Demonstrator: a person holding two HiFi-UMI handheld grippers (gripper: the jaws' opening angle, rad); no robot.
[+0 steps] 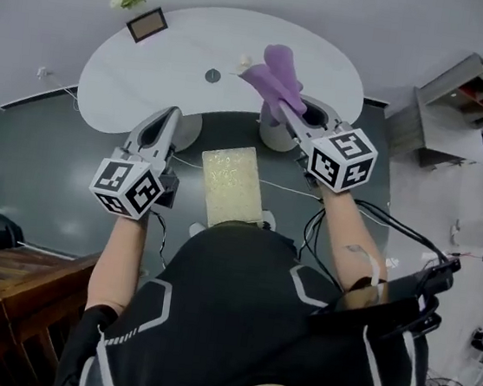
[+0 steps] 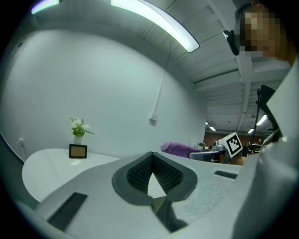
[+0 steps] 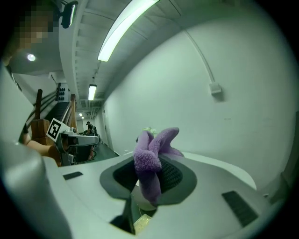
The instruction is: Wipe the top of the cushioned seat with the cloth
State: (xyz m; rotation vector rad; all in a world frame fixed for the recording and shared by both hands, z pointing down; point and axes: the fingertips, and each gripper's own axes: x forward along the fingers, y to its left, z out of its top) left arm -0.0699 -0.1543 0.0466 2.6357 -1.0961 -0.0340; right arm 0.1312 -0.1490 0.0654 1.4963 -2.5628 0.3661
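Lighting: bright, even, from ceiling strip lights (image 2: 156,23), which glare white. Gripper views: strong fisheye bending, dark vignetted corners. Nearest foreground soft.

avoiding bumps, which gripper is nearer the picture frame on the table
Left. The left gripper sits below the picture frame in head view; the right gripper, gripping the cloth, is farther right.

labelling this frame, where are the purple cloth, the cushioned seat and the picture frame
purple cloth (image 1: 277,79), head view, middle of the bunched fabric
cushioned seat (image 1: 232,187), head view, centre of its yellow top
picture frame (image 1: 147,24), head view, its middle
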